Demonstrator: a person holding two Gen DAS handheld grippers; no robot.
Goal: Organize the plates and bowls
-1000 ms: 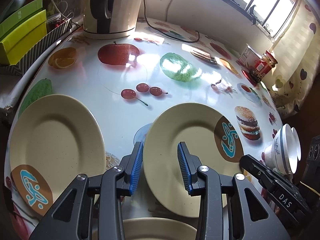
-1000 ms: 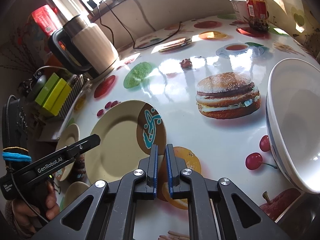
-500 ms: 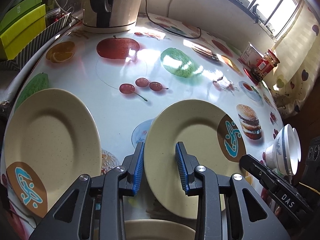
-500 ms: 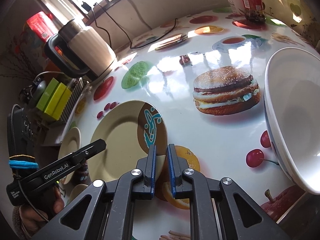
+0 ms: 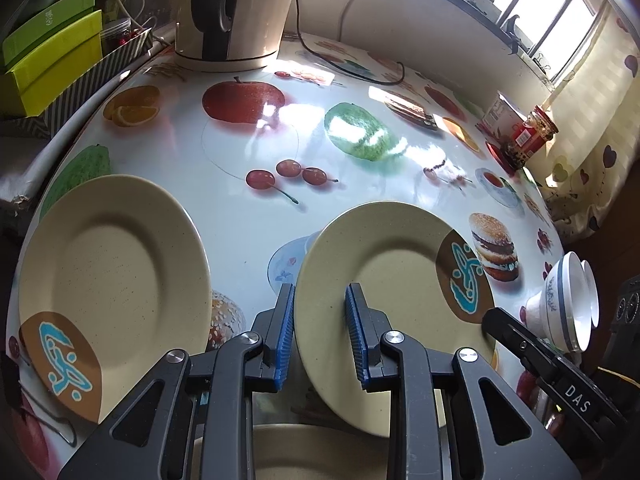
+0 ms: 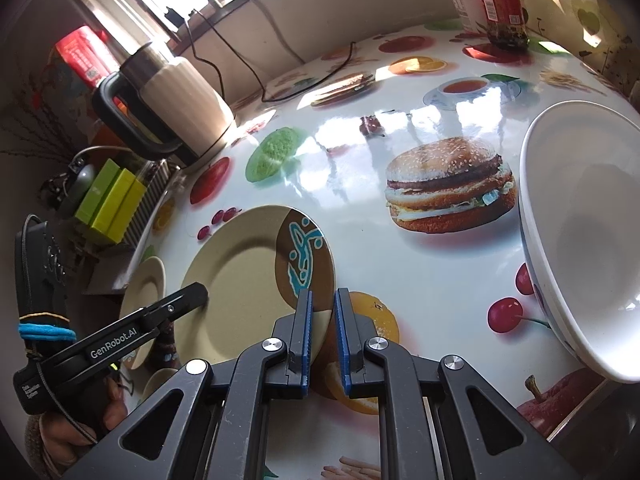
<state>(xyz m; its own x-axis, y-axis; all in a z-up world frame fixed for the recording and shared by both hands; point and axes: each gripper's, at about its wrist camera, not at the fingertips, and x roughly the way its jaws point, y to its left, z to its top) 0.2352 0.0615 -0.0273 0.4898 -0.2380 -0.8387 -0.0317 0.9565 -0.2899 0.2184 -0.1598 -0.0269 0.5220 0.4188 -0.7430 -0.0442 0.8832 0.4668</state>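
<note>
Two beige plates with a brown-and-blue patch lie on the printed table. My left gripper [image 5: 320, 332] is open, its blue pads on either side of the left rim of the middle plate [image 5: 384, 288]. The other plate [image 5: 108, 276] lies to the left. My right gripper [image 6: 322, 332] is slightly open at the right rim of the middle plate [image 6: 248, 280]; the rim edge sits by its left pad. A white bowl [image 6: 588, 240] stands at the right; in the left wrist view two nested white bowls [image 5: 568, 300] show at the right edge.
A kettle [image 5: 240, 8] with its cord stands at the back. Green boxes [image 5: 52, 56] sit in a striped tray at the back left. A red-labelled jar [image 5: 528, 140] and a carton stand at the far right. A beige dish rim [image 5: 320, 452] shows below my left gripper.
My left gripper's jaws have narrowed around the middle plate's rim. My right gripper's jaws have opened slightly from nearly shut. Both moved a little.
</note>
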